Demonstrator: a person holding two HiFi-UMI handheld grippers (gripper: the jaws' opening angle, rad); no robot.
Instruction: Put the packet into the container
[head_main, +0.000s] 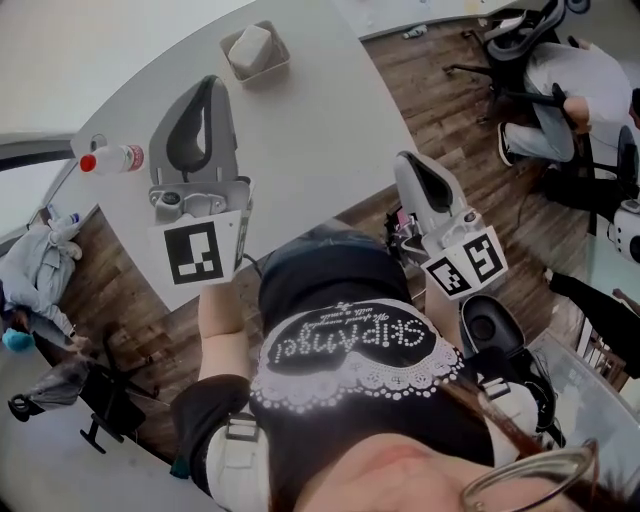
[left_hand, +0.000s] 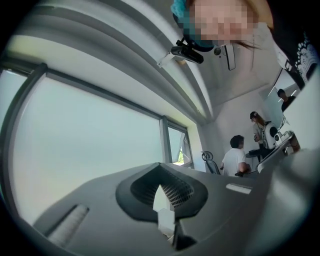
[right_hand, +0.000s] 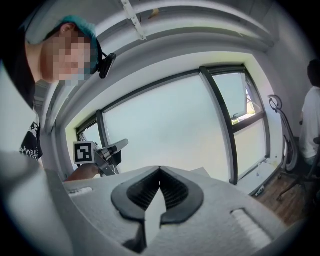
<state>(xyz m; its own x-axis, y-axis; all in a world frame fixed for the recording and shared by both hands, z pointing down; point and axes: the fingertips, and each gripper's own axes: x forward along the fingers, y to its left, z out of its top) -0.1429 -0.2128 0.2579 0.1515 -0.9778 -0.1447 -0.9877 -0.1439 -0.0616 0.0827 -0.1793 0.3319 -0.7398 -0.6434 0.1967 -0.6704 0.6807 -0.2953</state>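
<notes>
A shallow grey square container sits at the far end of the pale grey desk. A whitish packet lies inside it, filling most of the tray. A clear plastic bottle with a red cap lies on its side at the desk's left edge, well apart from the container.

Only the head view shows the desk, the container, the packet and the bottle. There both grippers are held up over the near side of the desk, well short of the container.

Both gripper views look upward at large windows and a curved white ceiling. In its own view the left gripper has its dark ribbed pads pressed together at the tips, pinching nothing. The right gripper likewise has its tips pressed together and holds nothing.

The right gripper view alone catches the left gripper's marker cube. The left gripper view alone shows a seated person in a white shirt.
</notes>
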